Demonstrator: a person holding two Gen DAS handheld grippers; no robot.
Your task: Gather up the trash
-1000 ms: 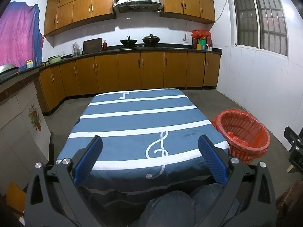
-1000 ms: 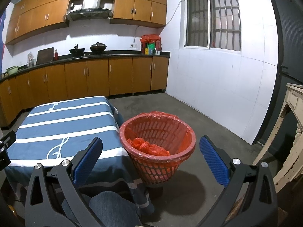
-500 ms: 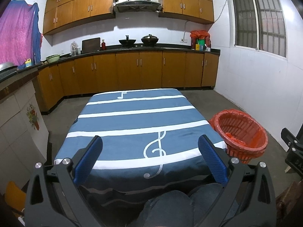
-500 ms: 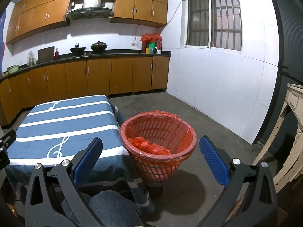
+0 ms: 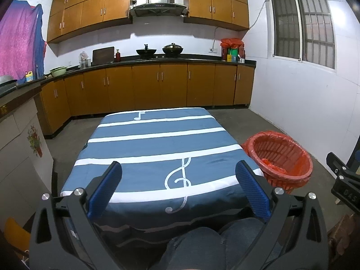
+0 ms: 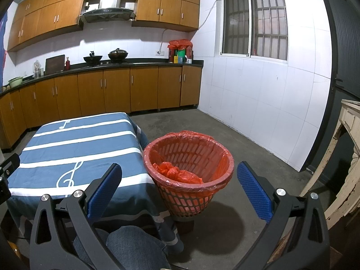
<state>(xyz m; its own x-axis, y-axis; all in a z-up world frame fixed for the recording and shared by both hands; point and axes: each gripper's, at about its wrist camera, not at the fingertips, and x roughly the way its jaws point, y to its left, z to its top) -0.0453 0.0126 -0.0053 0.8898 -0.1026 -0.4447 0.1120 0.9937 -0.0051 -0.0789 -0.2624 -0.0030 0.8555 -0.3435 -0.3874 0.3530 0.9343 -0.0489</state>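
the left gripper (image 5: 178, 185) is held wide open and empty over the near edge of a table under a blue striped tablecloth (image 5: 155, 144) printed with a treble clef. the right gripper (image 6: 178, 185) is likewise spread wide with nothing between its blue pads (image 6: 253, 190). just beyond it a red mesh trash basket (image 6: 191, 193) stands on the concrete floor beside the table's corner, lined with an orange bag, crumpled orange plastic (image 6: 177, 172) inside.
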